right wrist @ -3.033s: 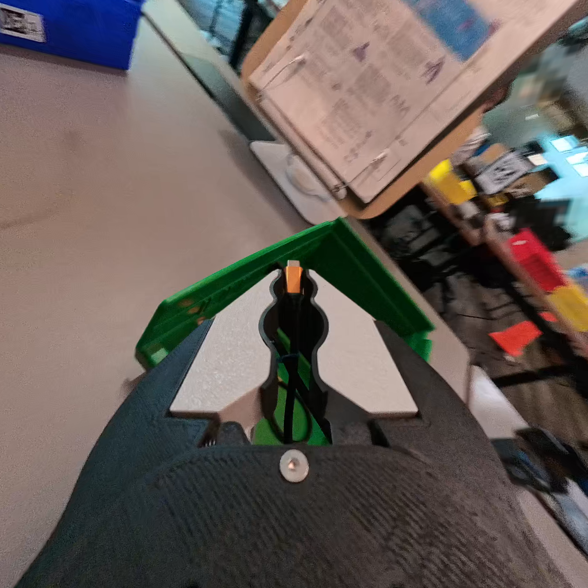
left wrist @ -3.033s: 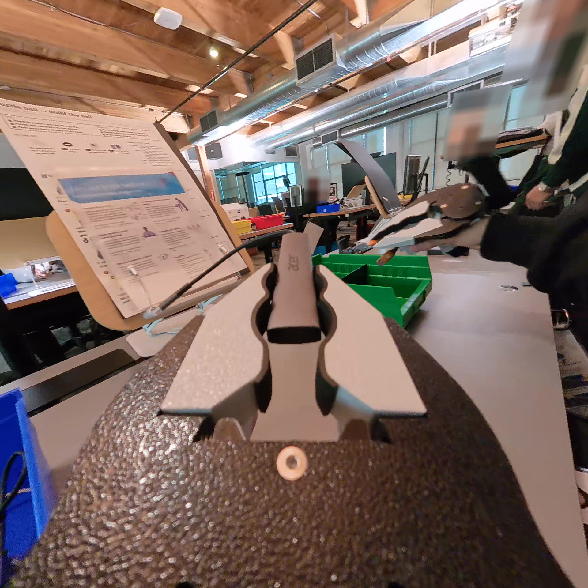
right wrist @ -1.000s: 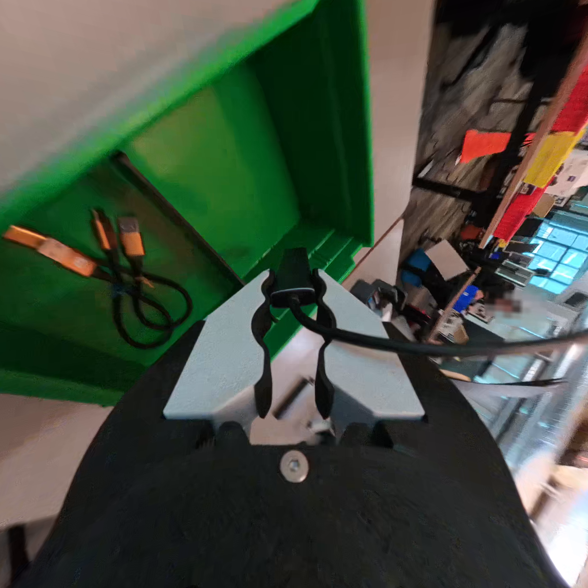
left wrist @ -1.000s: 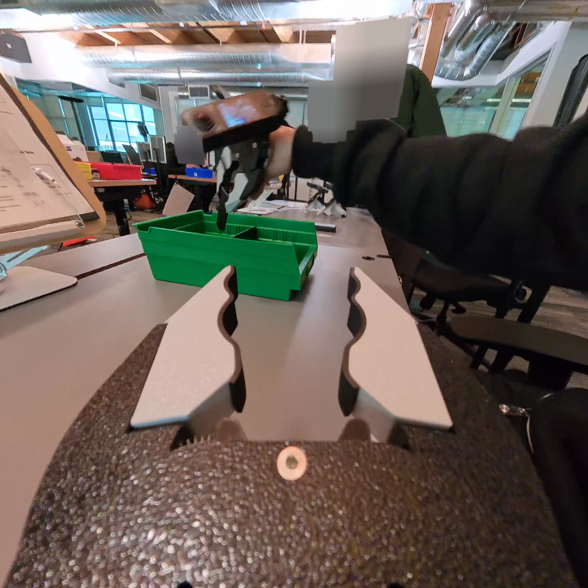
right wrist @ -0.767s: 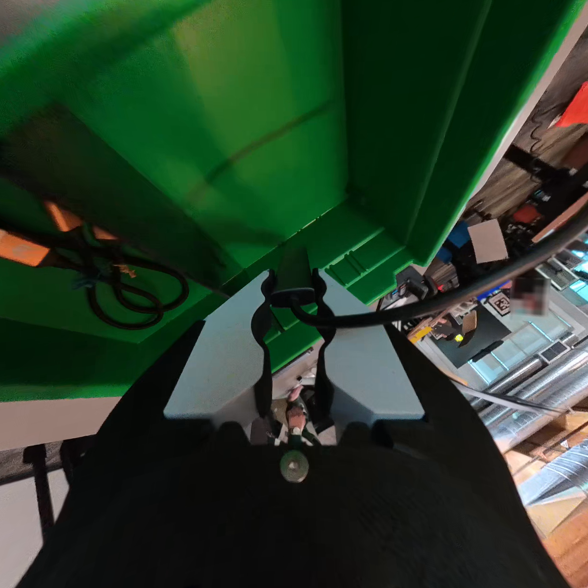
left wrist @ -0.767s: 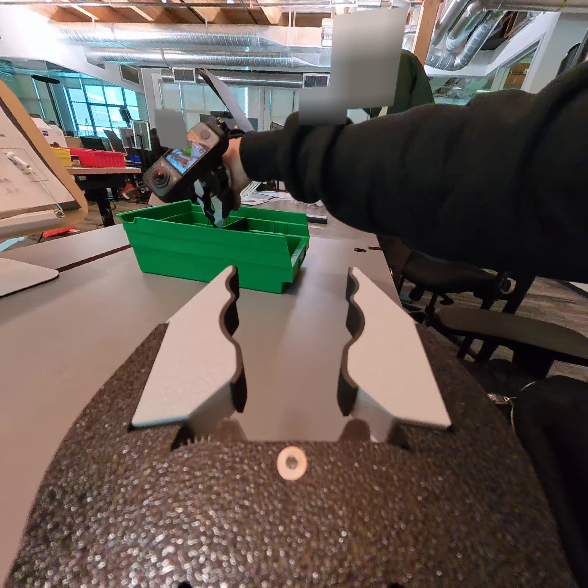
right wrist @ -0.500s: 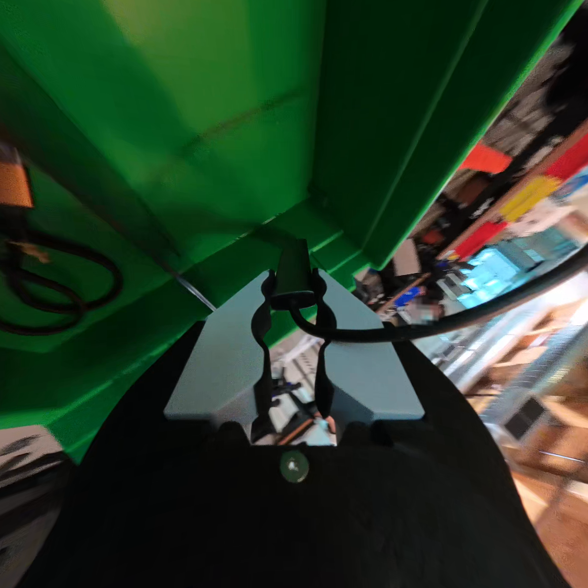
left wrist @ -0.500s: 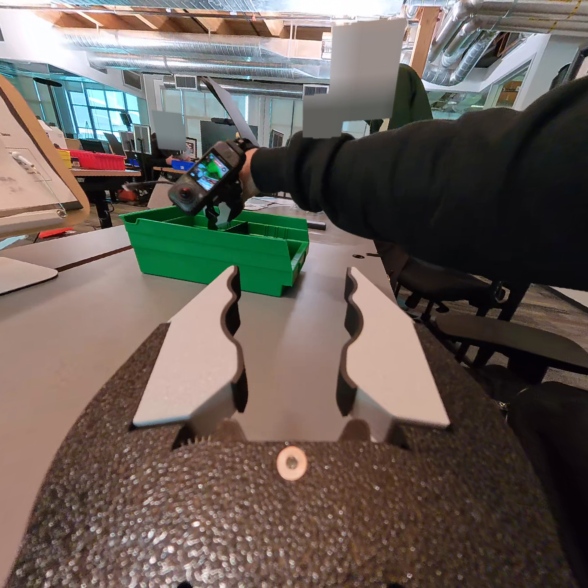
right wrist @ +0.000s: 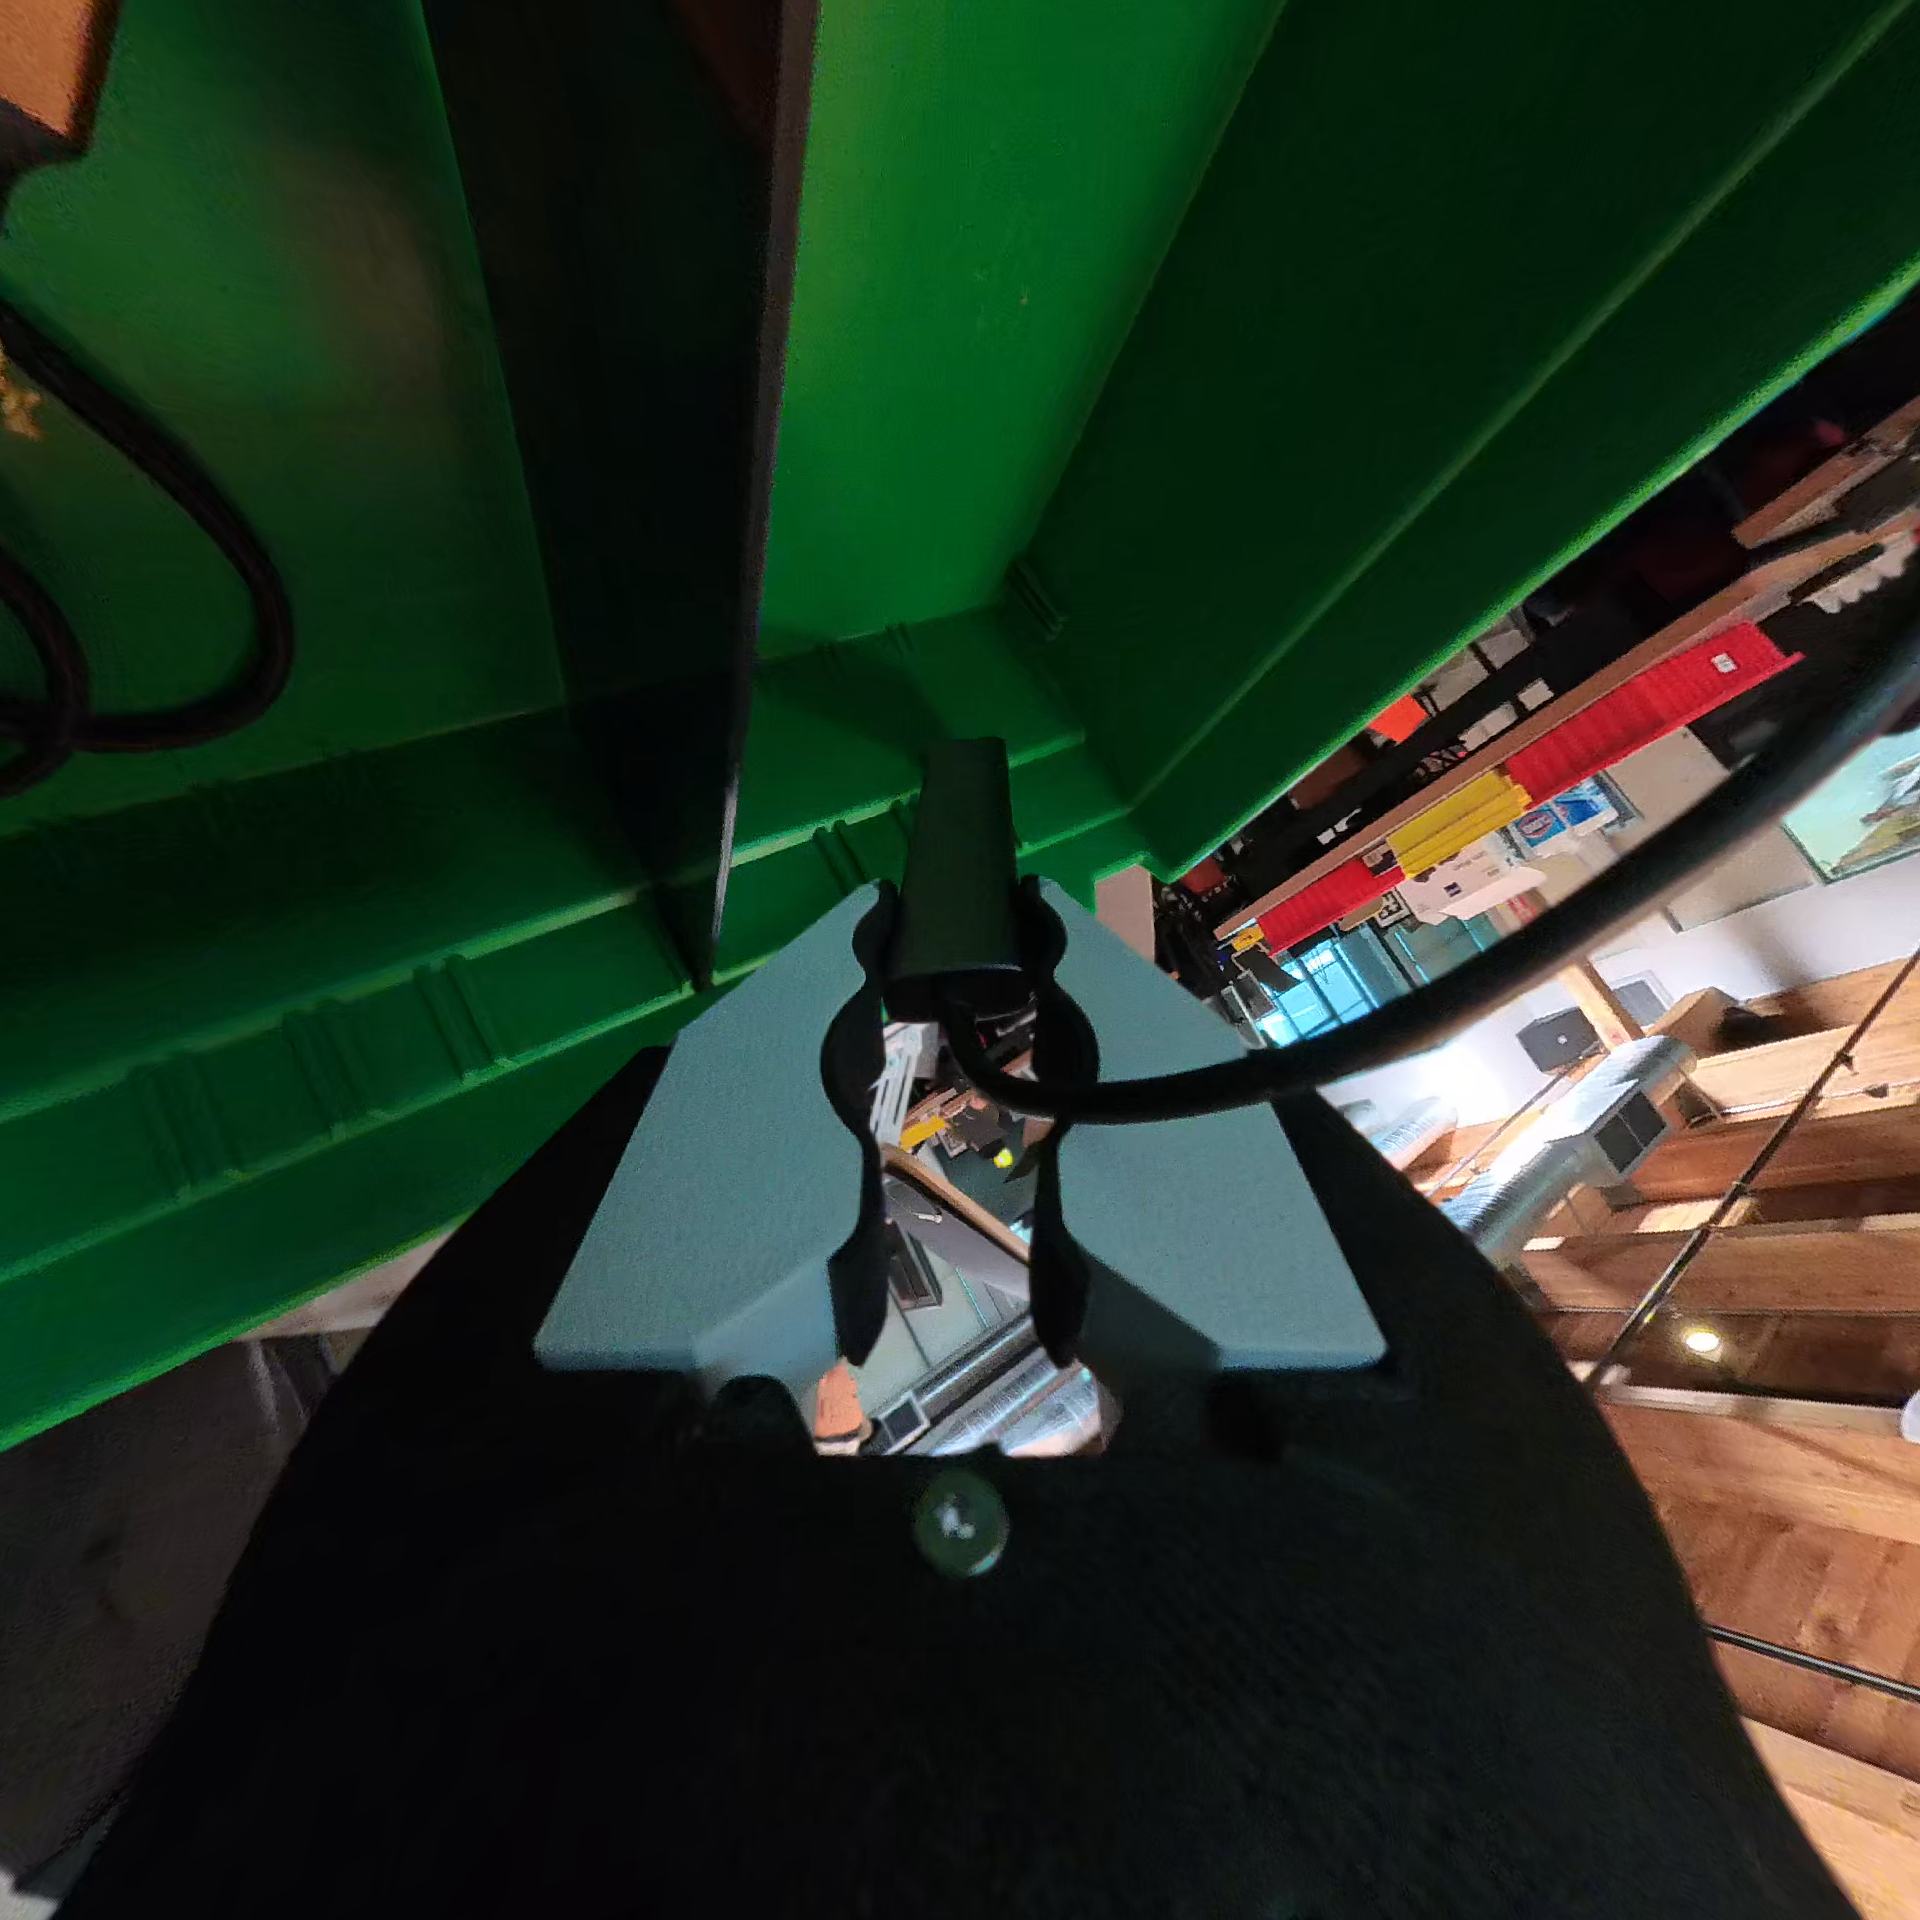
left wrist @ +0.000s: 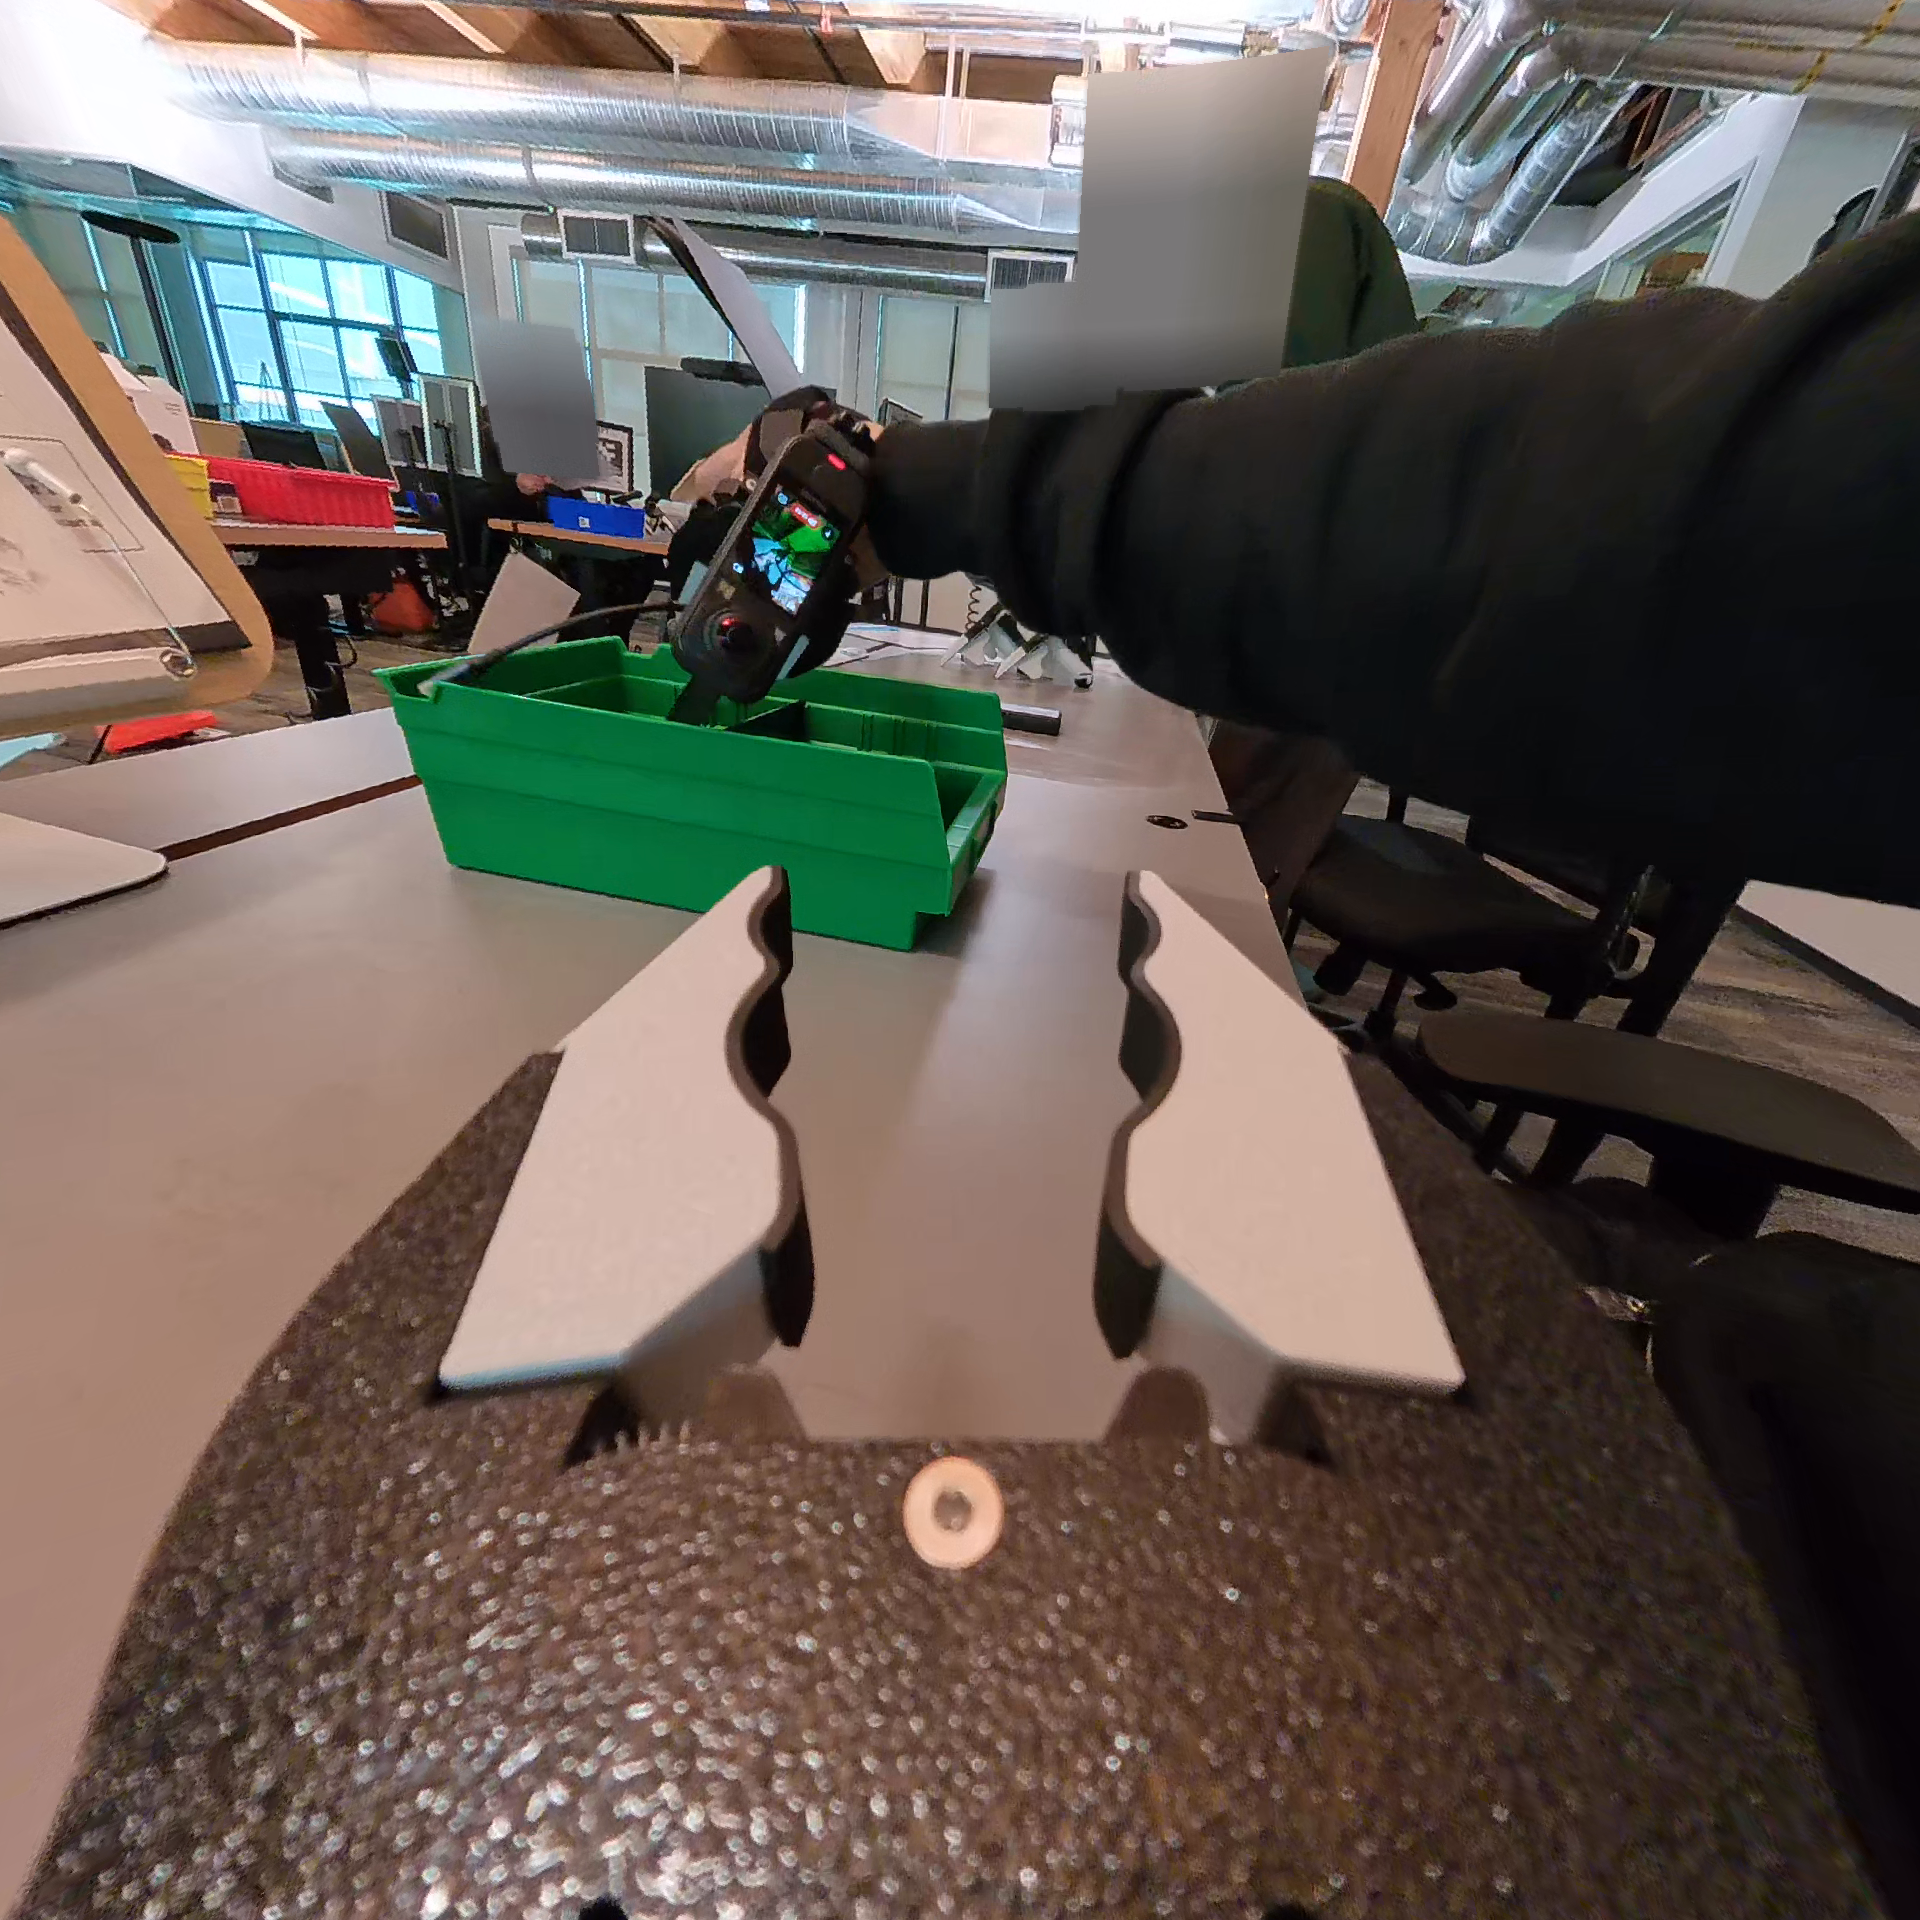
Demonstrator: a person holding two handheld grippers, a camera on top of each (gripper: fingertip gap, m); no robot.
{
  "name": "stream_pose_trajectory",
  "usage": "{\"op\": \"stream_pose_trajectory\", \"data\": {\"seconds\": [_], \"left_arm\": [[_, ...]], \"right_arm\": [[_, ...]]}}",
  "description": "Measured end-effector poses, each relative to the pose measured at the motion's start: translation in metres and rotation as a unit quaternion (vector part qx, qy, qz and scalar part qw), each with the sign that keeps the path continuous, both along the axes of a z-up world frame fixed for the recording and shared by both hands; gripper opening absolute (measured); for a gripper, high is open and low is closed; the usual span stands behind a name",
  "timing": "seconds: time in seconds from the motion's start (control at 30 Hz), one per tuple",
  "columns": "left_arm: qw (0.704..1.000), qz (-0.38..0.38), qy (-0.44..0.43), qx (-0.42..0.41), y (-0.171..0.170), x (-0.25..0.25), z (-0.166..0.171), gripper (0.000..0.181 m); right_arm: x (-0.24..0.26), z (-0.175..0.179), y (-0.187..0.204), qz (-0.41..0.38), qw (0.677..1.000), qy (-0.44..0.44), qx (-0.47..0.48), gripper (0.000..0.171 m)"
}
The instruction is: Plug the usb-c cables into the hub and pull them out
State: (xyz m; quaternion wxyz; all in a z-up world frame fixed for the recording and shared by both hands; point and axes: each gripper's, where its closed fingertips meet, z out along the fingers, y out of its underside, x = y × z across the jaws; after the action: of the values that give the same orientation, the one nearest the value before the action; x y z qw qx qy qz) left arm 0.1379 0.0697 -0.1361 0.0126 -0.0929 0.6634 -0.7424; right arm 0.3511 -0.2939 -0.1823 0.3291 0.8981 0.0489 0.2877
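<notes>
1. Left gripper (left wrist: 951, 1049): jaws spread wide with nothing between them; it hovers low over the grey table (left wrist: 260, 1039), pointing toward the green bin (left wrist: 686, 821), which sits farther off on the same table.
2. Right gripper (right wrist: 954, 914): jaws closed on the black plug housing (right wrist: 956, 862) of a cable; the black cable (right wrist: 1455, 997) leaves the back of the plug and curves off to the right.
3. In the left wrist view the right gripper (left wrist: 717, 696) is seen at the far side, tilted down into the bin's middle, held by a hand at the end of a dark sleeve (left wrist: 1351, 540); a thin black cable (left wrist: 551, 634) trails over the bin's far-left rim.
4. Bin interior, right wrist view: the plug tip sits close to the ribbed green wall (right wrist: 416, 987), just right of a dark divider (right wrist: 743, 520); contact cannot be confirmed.
5. A coiled black cable (right wrist: 208, 623) lies in the compartment left of the divider; an orange connector (right wrist: 42, 62) shows at the top-left edge.
6. The hub cannot be identified in either view.
</notes>
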Motion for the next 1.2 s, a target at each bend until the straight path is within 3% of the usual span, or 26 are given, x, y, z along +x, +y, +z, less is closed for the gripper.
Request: {"op": "stream_pose_trajectory", "data": {"seconds": [0.07,0.1,0.13,0.3,0.43,0.53,0.63,0.7,0.77,0.83,0.9,1.0,1.13,1.2], "left_arm": [[1.000,-0.002,0.003,0.002,-0.001,0.000,-0.001,0.061],[1.000,-0.003,0.003,0.002,-0.001,0.000,-0.001,0.061],[1.000,-0.004,0.002,0.001,-0.001,-0.001,-0.001,0.061],[1.000,-0.005,0.006,0.000,-0.001,0.000,-0.001,0.061],[1.000,-0.003,0.002,-0.004,0.000,0.000,0.003,0.061],[1.000,0.008,-0.001,-0.008,0.006,0.002,0.010,0.062],[0.999,0.048,-0.009,-0.020,0.022,0.009,0.029,0.062],[0.995,0.098,-0.016,-0.015,0.042,0.020,0.042,0.060],[0.980,0.197,-0.013,0.029,0.076,0.044,0.043,0.057],[0.947,0.310,-0.014,0.086,0.126,0.071,0.037,0.054],[0.916,0.371,-0.036,0.148,0.172,0.090,0.030,0.052],[0.911,0.308,-0.025,0.272,0.207,0.110,0.001,0.060],[0.859,0.232,-0.004,0.457,0.248,0.150,-0.040,0.070],[0.824,0.206,-0.013,0.528,0.263,0.174,-0.058,0.067]], "right_arm": [[0.004,0.003,0.000,-0.014,0.999,-0.031,0.033,0.027],[0.009,0.009,-0.001,-0.024,0.997,-0.061,0.050,0.055],[0.010,0.012,-0.001,-0.038,0.994,-0.071,0.072,0.069],[0.007,0.026,0.024,-0.073,0.965,-0.096,0.234,0.075],[0.016,0.065,0.054,-0.066,0.931,-0.190,0.304,0.070],[0.006,0.084,0.118,-0.058,0.865,-0.239,0.437,0.068],[-0.035,0.089,0.219,-0.013,0.754,-0.198,0.626,0.067],[-0.074,0.083,0.280,0.028,0.682,-0.144,0.717,0.067],[-0.110,0.068,0.321,0.055,0.638,-0.111,0.760,0.066],[-0.139,0.044,0.342,0.077,0.635,-0.094,0.763,0.063],[-0.167,0.013,0.347,0.093,0.675,-0.063,0.729,0.065],[-0.205,-0.010,0.336,0.102,0.709,-0.022,0.698,0.066],[-0.259,-0.008,0.327,0.102,0.661,0.065,0.740,0.066],[-0.270,-0.011,0.318,0.100,0.663,0.075,0.738,0.065]]}}
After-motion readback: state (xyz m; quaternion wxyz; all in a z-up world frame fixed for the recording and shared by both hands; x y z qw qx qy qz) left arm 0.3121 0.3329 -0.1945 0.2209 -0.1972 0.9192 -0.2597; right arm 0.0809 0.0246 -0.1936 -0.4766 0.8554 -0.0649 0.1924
